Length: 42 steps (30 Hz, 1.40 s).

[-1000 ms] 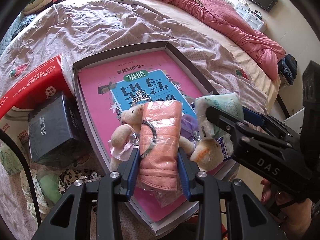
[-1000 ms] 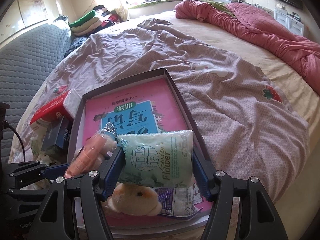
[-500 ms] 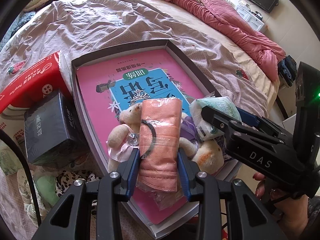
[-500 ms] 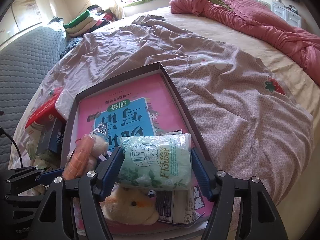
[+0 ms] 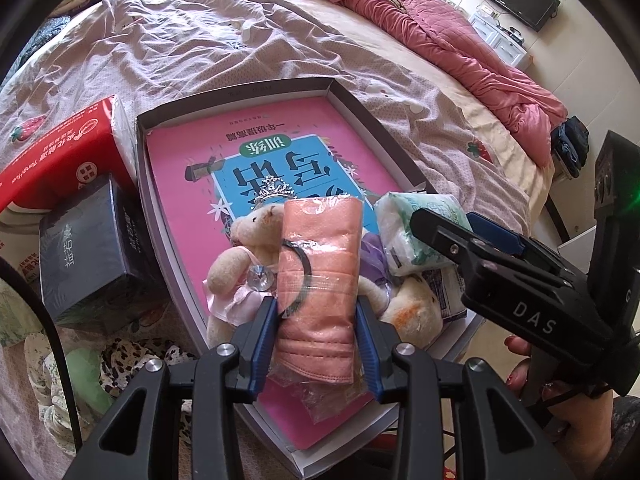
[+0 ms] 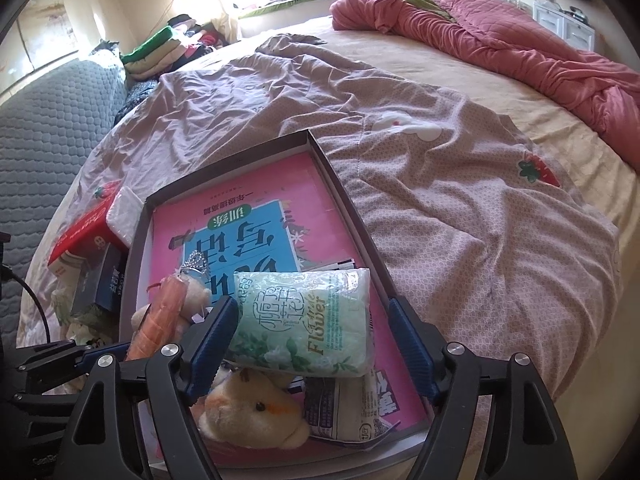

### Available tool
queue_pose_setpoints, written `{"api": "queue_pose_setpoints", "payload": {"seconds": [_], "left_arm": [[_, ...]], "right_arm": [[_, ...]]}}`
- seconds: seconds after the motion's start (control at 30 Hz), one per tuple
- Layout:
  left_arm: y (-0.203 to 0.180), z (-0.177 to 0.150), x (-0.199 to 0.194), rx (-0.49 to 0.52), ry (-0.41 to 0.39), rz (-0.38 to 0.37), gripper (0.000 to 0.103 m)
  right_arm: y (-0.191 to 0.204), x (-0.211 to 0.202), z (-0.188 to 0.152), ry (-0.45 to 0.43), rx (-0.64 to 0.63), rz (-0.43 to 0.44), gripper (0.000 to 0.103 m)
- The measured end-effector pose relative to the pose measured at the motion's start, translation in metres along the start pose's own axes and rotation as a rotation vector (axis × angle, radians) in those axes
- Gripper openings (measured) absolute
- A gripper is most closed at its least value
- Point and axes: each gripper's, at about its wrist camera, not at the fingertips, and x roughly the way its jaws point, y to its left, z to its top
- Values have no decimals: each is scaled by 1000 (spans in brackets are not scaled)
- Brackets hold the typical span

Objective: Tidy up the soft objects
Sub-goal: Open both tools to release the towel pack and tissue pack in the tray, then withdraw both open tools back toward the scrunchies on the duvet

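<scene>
My left gripper (image 5: 316,320) is shut on a pink folded cloth in clear wrap (image 5: 320,280), held over a shallow grey box (image 5: 256,90) with a pink book (image 5: 272,148) inside. A cream teddy bear (image 5: 240,248) lies under the cloth. My right gripper (image 6: 312,336) has opened; the green tissue pack (image 6: 304,324) lies between its fingers, resting on the box contents, with a gap on the right side. A yellow plush (image 6: 256,412) lies below it. The right gripper also shows in the left wrist view (image 5: 512,280).
A red tissue box (image 5: 60,152) and a dark box (image 5: 84,248) sit left of the grey box. Patterned cloths (image 5: 80,364) lie at the near left. The bed's lilac sheet (image 6: 440,200) spreads right; a pink quilt (image 6: 500,28) lies far right.
The right gripper's fingers have spread apart and the green tissue pack has settled lower onto the box contents. The left gripper still holds the pink cloth, shifted slightly.
</scene>
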Motion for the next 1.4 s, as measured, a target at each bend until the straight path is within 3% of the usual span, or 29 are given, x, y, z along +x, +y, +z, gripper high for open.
{"api": "queue_pose_setpoints", "payload": {"seconds": [0.47,0.6,1.4], "left_arm": [[-3,-3,2,0,14,4,53],[-3,-2,-2,1,-1,10,63],[5,-10,-44,-13,-77,82,86]], "right_arm": [[-3,-13,2,-24,7,-4,79],[-4,-16,2,-27,15,-3,79],[17,-46,3,-76,-34,-12,80]]}}
